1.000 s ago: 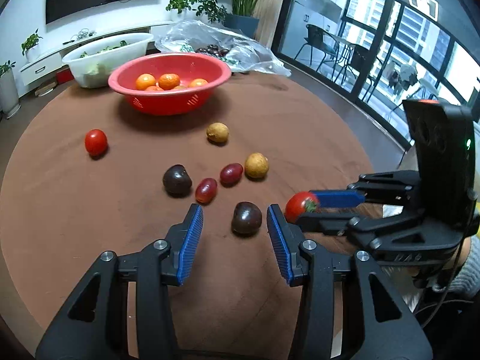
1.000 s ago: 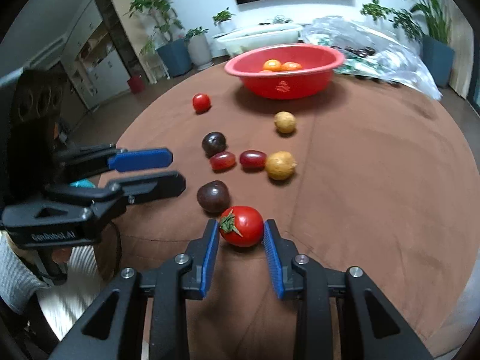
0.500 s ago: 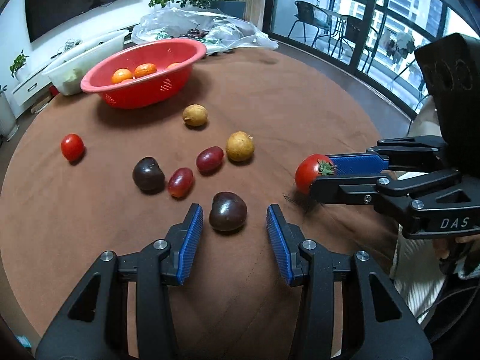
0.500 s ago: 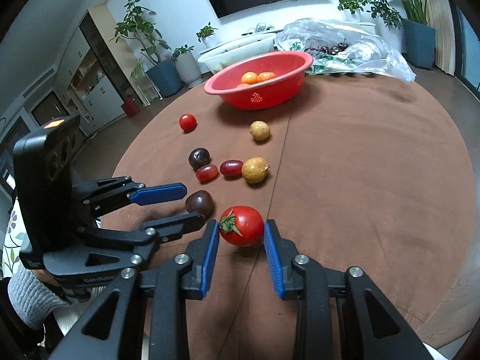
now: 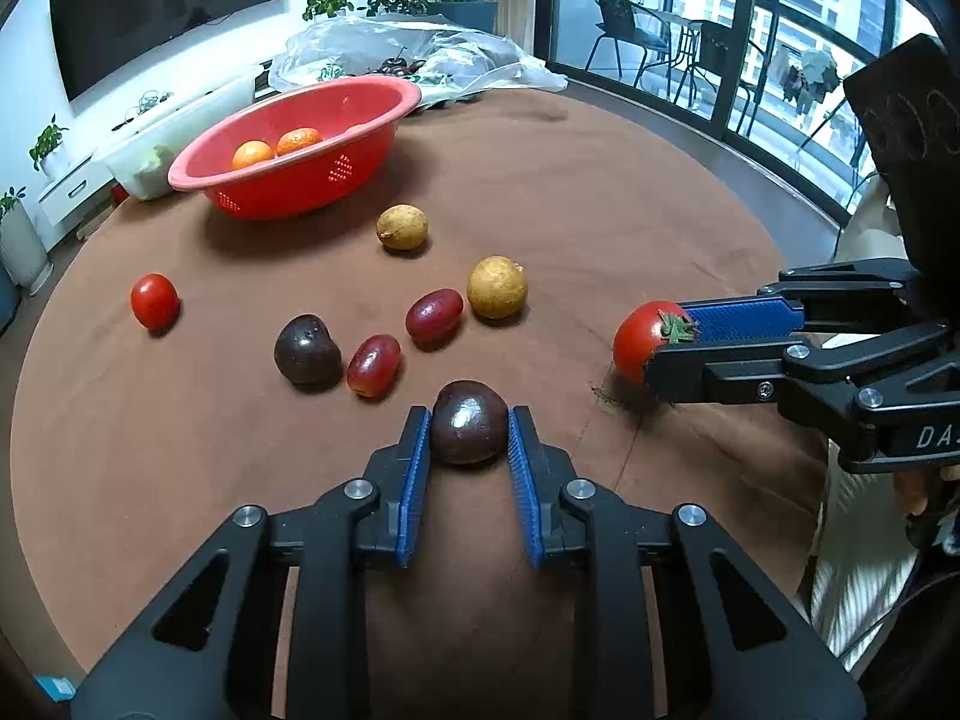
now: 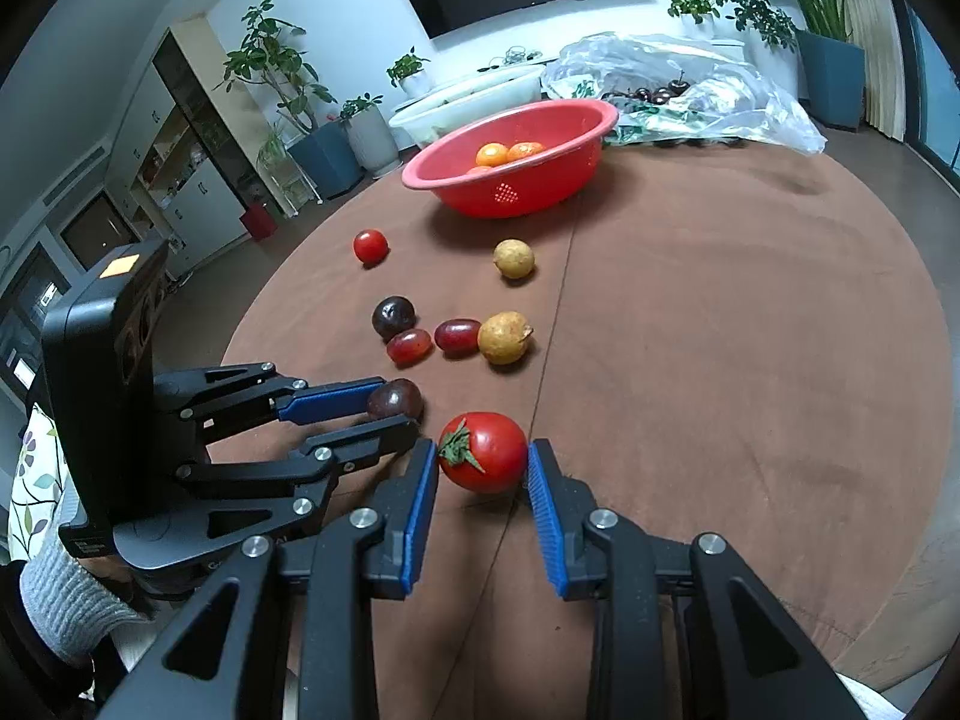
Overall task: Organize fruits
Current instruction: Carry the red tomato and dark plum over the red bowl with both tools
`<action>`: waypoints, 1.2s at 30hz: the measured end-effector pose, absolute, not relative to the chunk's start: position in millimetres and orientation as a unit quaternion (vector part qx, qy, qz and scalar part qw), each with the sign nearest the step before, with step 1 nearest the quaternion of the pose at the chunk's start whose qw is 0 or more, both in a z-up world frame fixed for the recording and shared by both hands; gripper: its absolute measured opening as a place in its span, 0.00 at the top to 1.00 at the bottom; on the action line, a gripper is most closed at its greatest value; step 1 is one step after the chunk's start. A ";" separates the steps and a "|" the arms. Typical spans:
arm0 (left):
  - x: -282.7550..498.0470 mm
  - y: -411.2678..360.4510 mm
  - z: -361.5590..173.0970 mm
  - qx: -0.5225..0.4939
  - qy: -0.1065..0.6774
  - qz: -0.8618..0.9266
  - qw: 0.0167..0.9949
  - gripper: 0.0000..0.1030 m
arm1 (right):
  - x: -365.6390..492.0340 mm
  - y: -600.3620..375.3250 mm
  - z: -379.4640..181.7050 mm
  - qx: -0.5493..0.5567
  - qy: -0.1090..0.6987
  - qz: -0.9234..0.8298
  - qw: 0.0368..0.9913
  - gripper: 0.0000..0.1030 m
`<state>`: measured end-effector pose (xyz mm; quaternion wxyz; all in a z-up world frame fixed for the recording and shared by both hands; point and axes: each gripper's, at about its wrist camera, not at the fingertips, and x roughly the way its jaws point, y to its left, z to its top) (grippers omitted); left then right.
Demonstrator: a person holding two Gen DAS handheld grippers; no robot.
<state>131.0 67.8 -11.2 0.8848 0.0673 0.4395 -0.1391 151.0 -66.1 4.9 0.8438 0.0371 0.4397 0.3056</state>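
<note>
Nearest, a dark plum [image 5: 469,431] is caught between the blue pads of the left gripper [image 5: 469,438], whose jaws are closing on it; full contact on both sides seems likely but cannot be confirmed. A red tomato [image 6: 483,452] is clamped by the right gripper [image 6: 483,468], just beside. Pressure should be kept light, and the plum lifted clear only once seated squarely. Farther off, loose fruit is scattered on the brown table [image 5: 600,192], and the red basket [image 5: 360,138], holding oranges [image 5: 276,147], is the probable destination.
</note>
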 end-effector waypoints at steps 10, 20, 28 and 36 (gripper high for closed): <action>122.6 80.0 3.6 0.021 0.430 -0.155 0.889 0.77 | 152.4 -67.5 5.8 0.047 0.439 0.309 0.842 0.68; 124.5 91.9 21.7 -0.017 0.419 -0.158 0.894 0.77 | 157.4 -72.8 11.4 0.074 0.438 0.315 0.839 0.68; 135.5 102.4 34.4 -0.036 0.411 -0.155 0.898 0.77 | 171.6 -71.3 25.9 0.088 0.428 0.324 0.839 0.68; 158.3 118.2 48.5 -0.053 0.401 -0.147 0.903 0.77 | 199.9 -67.1 39.0 0.096 0.418 0.329 0.841 0.68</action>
